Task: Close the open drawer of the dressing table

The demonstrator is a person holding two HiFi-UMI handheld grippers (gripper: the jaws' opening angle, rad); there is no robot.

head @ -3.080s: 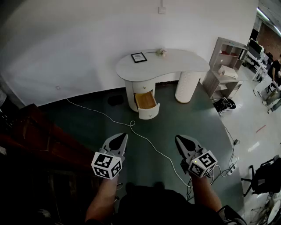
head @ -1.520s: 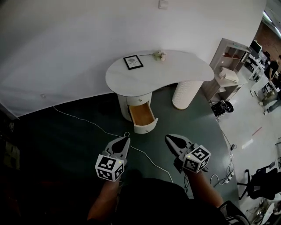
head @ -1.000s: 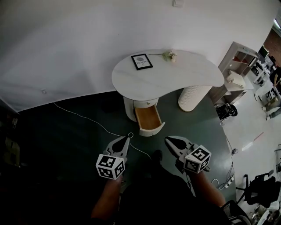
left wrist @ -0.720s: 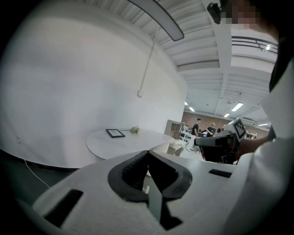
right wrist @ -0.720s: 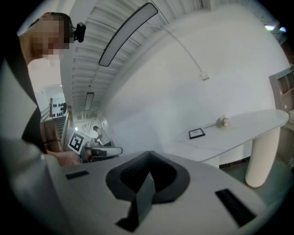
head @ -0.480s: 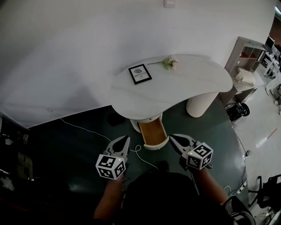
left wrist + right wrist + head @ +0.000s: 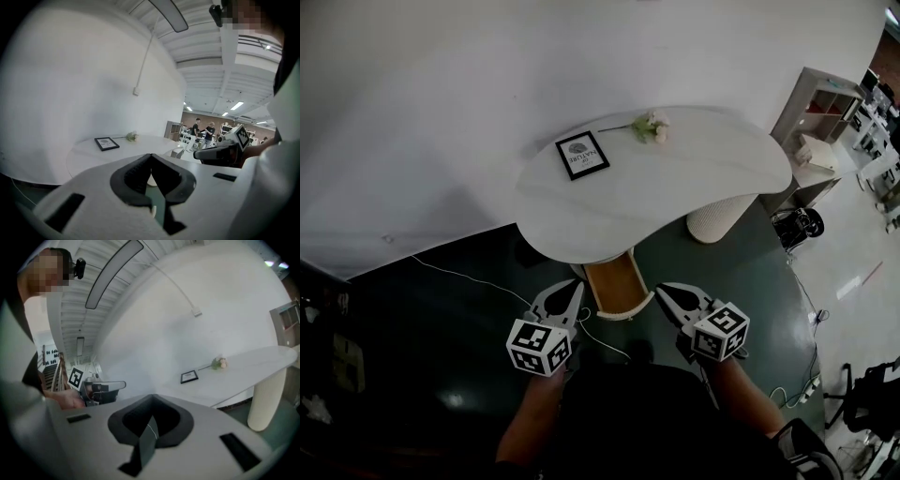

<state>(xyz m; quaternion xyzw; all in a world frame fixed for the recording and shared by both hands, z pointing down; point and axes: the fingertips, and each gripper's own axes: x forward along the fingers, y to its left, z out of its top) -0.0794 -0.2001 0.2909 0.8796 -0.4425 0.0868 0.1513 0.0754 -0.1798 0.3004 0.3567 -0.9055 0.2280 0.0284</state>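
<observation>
**A:** How many of each item appear?

**B:** One dressing table (image 7: 694, 183), kidney-shaped and white, set against the wall. One drawer (image 7: 614, 279) stands open, with a wood-coloured inside and a white curved front. One picture frame (image 7: 582, 156) and one flower sprig (image 7: 650, 126) lie apart on the tabletop. One ribbed column (image 7: 713, 222) carries the table's right end. One white cable (image 7: 467, 278) trails over the dark green floor (image 7: 441, 328). There are two grippers.

**A:** What is the state of each gripper?

**B:** The left gripper (image 7: 151, 157) has its jaws pressed together at the tips, with nothing between them. The right gripper (image 7: 152, 398) is likewise closed and empty. In the head view the left gripper (image 7: 573, 286) lies just beside the drawer's left side. The right gripper (image 7: 662, 290) lies just beside the drawer's front right corner. Contact with the drawer cannot be made out for either.

**A:** Where are the edges and the open room?

**B:** The tabletop's front edge overhangs the rear of the drawer, so only its outer part shows. The drawer front projects toward the person, between the two gripper tips. Bare floor lies between the drawer and the ribbed column. The cable crosses the floor on the left, near the left gripper.
</observation>
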